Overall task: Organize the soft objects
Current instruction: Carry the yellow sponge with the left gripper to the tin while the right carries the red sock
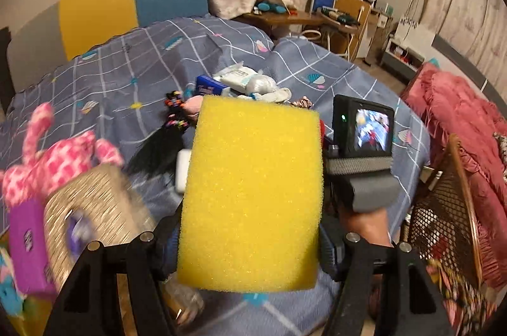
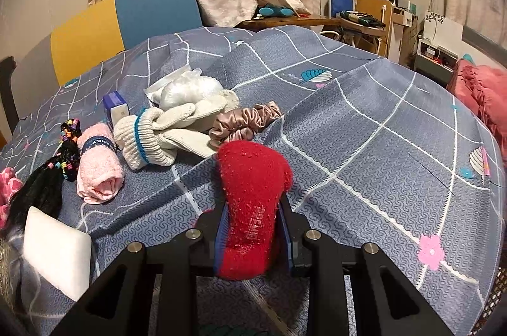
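Grey-blue checked bedspread (image 2: pixel 364 145) stretches out ahead of and beneath both grippers, covering the whole bed. Against the wall beyond it stands a headboard (image 2: pixel 126 19) in yellow and blue panels. Off to the right of the tools a pink ruffled blanket (image 1: pixel 459 120) lies heaped at the bed's edge.

Held upright in the left gripper (image 1: pixel 250 244) is a yellow sponge (image 1: pixel 253 193), its lower sides pinched between the two fingers so that the block fills the middle of that camera's view. To the left of this gripper and blurred is a woven basket (image 1: pixel 88 203) with a pink checked plush toy (image 1: pixel 57 158) at its rim.

The right gripper (image 2: pixel 252 241) has its fingers pressed in on a red fuzzy sock (image 2: pixel 253 196), which stands up between them. Ahead of it and slightly left lies a heap: cream knitted gloves (image 2: pixel 164 130) with blue cuff bands, a clear plastic bag (image 2: pixel 187 88) behind them, and a pink satin scrunchie (image 2: pixel 244 120) straight ahead. Further left rest a rolled pink towel (image 2: pixel 98 168), a black hairpiece (image 2: pixel 44 187) with coloured beads, and, nearest on the left, a white sponge block (image 2: pixel 57 253).
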The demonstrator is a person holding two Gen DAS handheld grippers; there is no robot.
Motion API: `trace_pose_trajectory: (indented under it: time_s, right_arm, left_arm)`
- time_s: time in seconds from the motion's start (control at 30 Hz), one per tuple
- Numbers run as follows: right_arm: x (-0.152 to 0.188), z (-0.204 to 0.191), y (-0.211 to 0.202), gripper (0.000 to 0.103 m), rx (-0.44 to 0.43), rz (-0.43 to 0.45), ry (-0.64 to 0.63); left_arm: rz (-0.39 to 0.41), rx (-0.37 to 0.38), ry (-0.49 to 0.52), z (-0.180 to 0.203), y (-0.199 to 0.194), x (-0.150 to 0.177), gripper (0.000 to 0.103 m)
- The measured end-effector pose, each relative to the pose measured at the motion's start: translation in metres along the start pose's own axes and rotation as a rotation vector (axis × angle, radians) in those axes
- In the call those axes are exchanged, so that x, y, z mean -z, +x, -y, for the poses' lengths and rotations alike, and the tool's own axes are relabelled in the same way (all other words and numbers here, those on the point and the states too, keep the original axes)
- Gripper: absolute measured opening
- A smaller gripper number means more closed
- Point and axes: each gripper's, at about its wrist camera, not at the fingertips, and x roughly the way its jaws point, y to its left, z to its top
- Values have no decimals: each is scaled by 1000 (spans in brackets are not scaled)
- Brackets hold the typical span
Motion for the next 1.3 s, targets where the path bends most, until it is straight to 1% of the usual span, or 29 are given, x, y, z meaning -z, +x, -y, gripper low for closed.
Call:
trace_pose_trajectory:
  time_s: [0.07, 0.17, 0.3, 0.43, 0.63, 0.83, 1.0, 1.1, 1.3]
  right_arm:
    - [0, 0, 0, 28, 9, -1, -1]
    - [-2, -3, -3, 28, 28, 0, -15]
    - [-3, -6, -15, 28, 49, 25, -32]
    - [-1, -13, -35, 28, 39, 48, -60]
    - [9, -30, -76, 28, -27, 74, -85]
    - [16, -44, -119, 28, -116, 80, -40]
    - [23, -67, -159, 28, -188, 111, -61]
    - [26, -83, -186, 28, -229, 133, -77]
    - [35, -122, -231, 28, -323, 160, -120]
  left_arm:
    - [7, -2, -11, -12, -15, 11, 69]
    - [12, -26, -37, -37, -37, 31, 69]
    - [18, -28, -103, -67, -50, 51, 69]
    - [14, -33, -143, -84, -56, 67, 69]
    - [30, -76, -173, -102, -72, 86, 69]
    - [60, -117, -202, -124, -91, 100, 69]
    - [97, -164, -231, -146, -109, 113, 69]
    - [112, -181, -270, -163, -117, 123, 69]
    - [114, -207, -345, -197, -126, 148, 69]
